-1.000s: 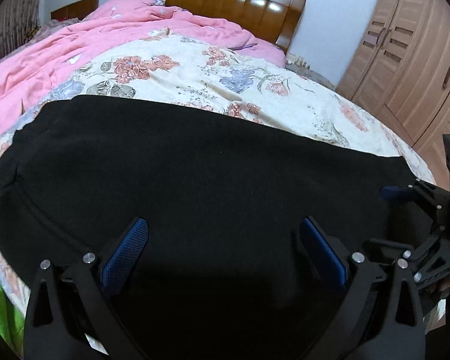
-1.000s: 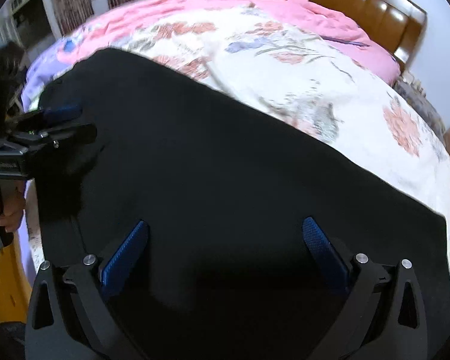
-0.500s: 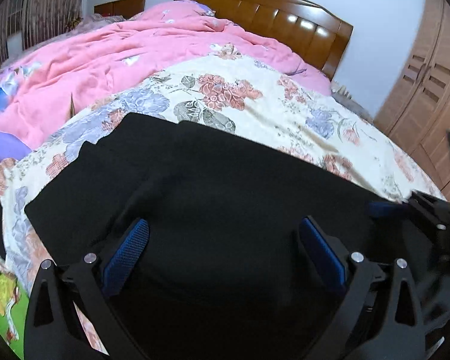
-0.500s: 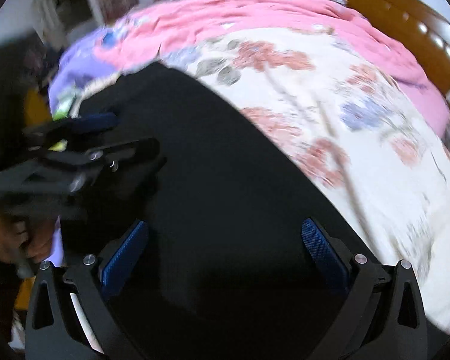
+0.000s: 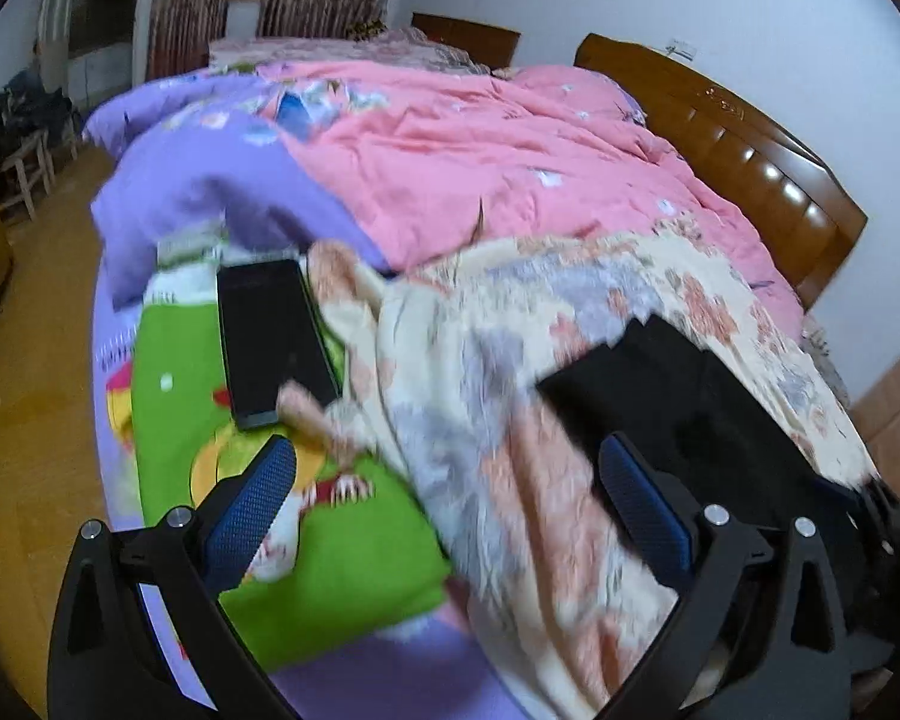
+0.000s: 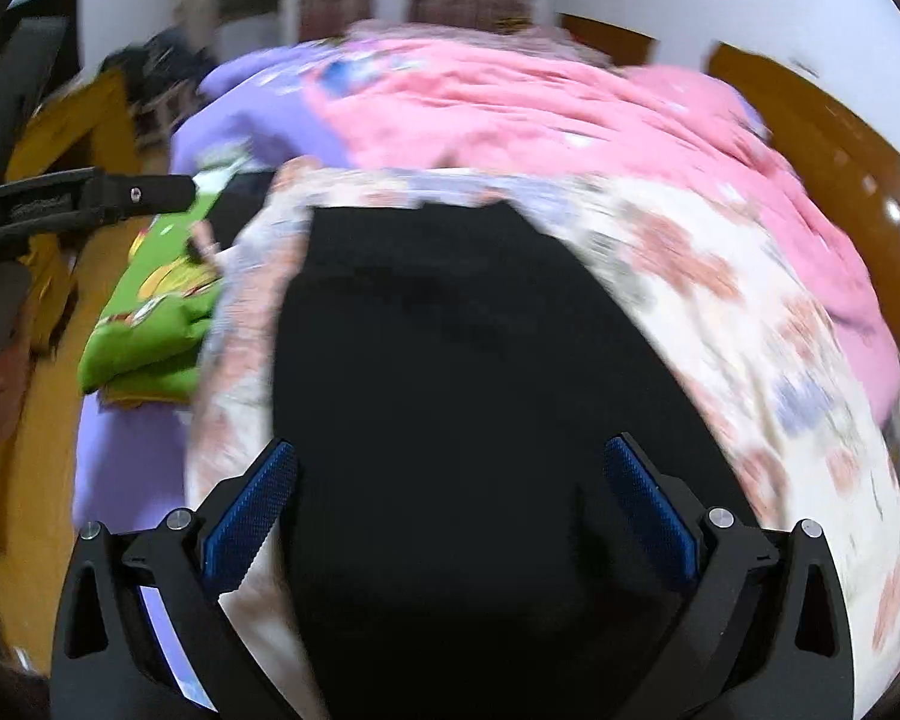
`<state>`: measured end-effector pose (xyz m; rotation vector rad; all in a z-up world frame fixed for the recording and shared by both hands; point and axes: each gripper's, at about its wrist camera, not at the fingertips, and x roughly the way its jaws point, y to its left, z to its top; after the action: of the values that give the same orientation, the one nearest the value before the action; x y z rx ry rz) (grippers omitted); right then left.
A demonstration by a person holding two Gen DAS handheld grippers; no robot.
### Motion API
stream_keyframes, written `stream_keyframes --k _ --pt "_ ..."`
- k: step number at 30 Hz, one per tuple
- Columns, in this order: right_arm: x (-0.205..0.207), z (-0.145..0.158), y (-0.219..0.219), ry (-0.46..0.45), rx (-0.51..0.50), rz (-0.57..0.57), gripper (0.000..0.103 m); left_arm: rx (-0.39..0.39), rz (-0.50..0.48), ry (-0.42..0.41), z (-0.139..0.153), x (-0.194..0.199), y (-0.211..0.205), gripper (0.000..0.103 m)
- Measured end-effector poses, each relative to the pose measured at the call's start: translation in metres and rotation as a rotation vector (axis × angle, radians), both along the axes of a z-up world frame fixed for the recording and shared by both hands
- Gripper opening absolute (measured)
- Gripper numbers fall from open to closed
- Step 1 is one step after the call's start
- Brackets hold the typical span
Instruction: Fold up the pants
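Observation:
The black pants (image 6: 450,360) lie flat on the floral bedspread (image 6: 720,300); in the left wrist view they (image 5: 690,396) lie to the right. My left gripper (image 5: 450,498) is open and empty, off the pants' left end, above the floral cover and a green sheet. My right gripper (image 6: 450,504) is open and empty, just over the near part of the pants. The left gripper also shows at the left edge of the right wrist view (image 6: 90,198). Both views are blurred by motion.
A black phone-like slab (image 5: 270,342) lies on the green cartoon sheet (image 5: 330,540). A pink quilt (image 5: 480,162) and a purple cover (image 5: 198,180) fill the far bed. The wooden headboard (image 5: 750,144) is at right; the wood floor (image 5: 24,360) is at left.
Both grippers have swung left. The left one has left the pants and now faces the bed's left corner. The right one now looks along the pants' length.

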<state>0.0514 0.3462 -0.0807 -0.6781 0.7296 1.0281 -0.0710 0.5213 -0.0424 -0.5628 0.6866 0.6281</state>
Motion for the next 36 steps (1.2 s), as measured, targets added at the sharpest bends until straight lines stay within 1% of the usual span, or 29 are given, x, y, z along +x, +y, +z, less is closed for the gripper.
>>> stream_keyframes --k 1,2,3,4,7,10,12,13,14,15,17,18,19,20,21,22,23,24,25,26,27,29,31,34,36 --pt "-0.008 -0.002 0.01 0.001 -0.016 0.022 0.09 -0.014 -0.013 0.001 -0.005 -0.005 -0.003 0.101" --pt "-0.013 -0.006 0.02 -0.003 -0.034 0.035 0.084 -0.027 -0.02 0.004 -0.009 -0.006 -0.003 0.101" --pt "-0.016 -0.01 0.029 -0.012 -0.062 0.038 0.075 -0.041 -0.021 0.01 -0.014 -0.009 -0.004 0.101" --pt "-0.018 -0.014 0.034 -0.021 -0.085 0.039 0.072 -0.063 -0.025 0.013 -0.019 -0.012 -0.004 0.101" --pt "-0.025 -0.026 0.039 -0.066 -0.138 0.042 0.072 -0.113 -0.054 -0.007 -0.028 -0.019 -0.007 0.101" --pt "-0.029 -0.028 0.036 -0.076 -0.14 0.043 0.073 -0.164 -0.082 -0.033 -0.032 -0.022 -0.01 0.101" --pt "-0.034 -0.025 0.037 -0.073 -0.128 0.06 0.073 -0.187 -0.083 -0.044 -0.033 -0.022 -0.01 0.101" --pt "-0.038 -0.025 0.038 -0.106 -0.134 0.069 0.068 -0.202 -0.084 -0.056 -0.033 -0.022 -0.01 0.101" --pt "-0.04 -0.026 0.043 -0.125 -0.138 0.068 0.061 -0.217 -0.089 -0.068 -0.033 -0.022 -0.01 0.101" --pt "-0.039 -0.027 0.044 -0.12 -0.135 0.068 0.056 -0.238 -0.099 -0.085 -0.032 -0.021 -0.011 0.101" --pt "-0.029 -0.025 0.042 -0.06 -0.087 0.042 0.049 -0.263 -0.116 -0.104 -0.031 -0.019 -0.012 0.101" --pt "-0.019 -0.021 0.038 -0.003 -0.047 0.019 0.047 -0.271 -0.123 -0.106 -0.03 -0.017 -0.013 0.101" --pt "-0.012 -0.021 0.037 0.036 -0.024 0.004 0.041 -0.276 -0.13 -0.107 -0.03 -0.016 -0.014 0.101" --pt "-0.008 -0.02 0.035 0.057 -0.01 -0.004 0.038 -0.279 -0.133 -0.11 -0.029 -0.015 -0.015 0.101" --pt "-0.006 -0.019 0.034 0.065 0.001 -0.001 0.03 -0.287 -0.138 -0.117 -0.029 -0.013 -0.015 0.101" --pt "-0.004 -0.017 0.031 0.088 0.022 0.004 0.026 -0.316 -0.146 -0.135 -0.03 -0.011 -0.014 0.101" --pt "0.0 -0.015 0.028 0.127 0.055 -0.002 0.025 -0.358 -0.15 -0.155 -0.032 -0.007 -0.013 0.101" --pt "0.008 -0.012 0.021 0.195 0.111 -0.017 0.025 -0.386 -0.151 -0.166 -0.033 -0.004 -0.011 0.101" --pt "0.013 -0.011 0.016 0.236 0.141 -0.025 0.024 -0.423 -0.152 -0.181 -0.034 0.001 -0.01 0.101" --pt "0.023 -0.01 0.008 0.309 0.196 -0.034 0.024 -0.465 -0.179 -0.213 -0.035 0.009 -0.009 0.101" --pt "0.027 -0.01 0.004 0.342 0.227 -0.04 0.024 -0.5 -0.207 -0.241 -0.035 0.016 -0.009 0.101" --pt "0.031 -0.007 -0.001 0.369 0.257 -0.044 0.024 -0.575 -0.279 -0.295 -0.035 0.039 -0.011 0.101" --pt "0.027 -0.004 -0.001 0.361 0.262 -0.036 0.024 -0.594 -0.313 -0.3 -0.035 0.063 -0.015 0.101" --pt "0.025 -0.002 -0.003 0.356 0.276 -0.021 0.024 -0.609 -0.334 -0.298 -0.04 0.094 -0.019 0.101" --pt "0.026 0.0 -0.006 0.356 0.288 -0.017 0.024 -0.602 -0.325 -0.3 -0.044 0.11 -0.017 0.1"
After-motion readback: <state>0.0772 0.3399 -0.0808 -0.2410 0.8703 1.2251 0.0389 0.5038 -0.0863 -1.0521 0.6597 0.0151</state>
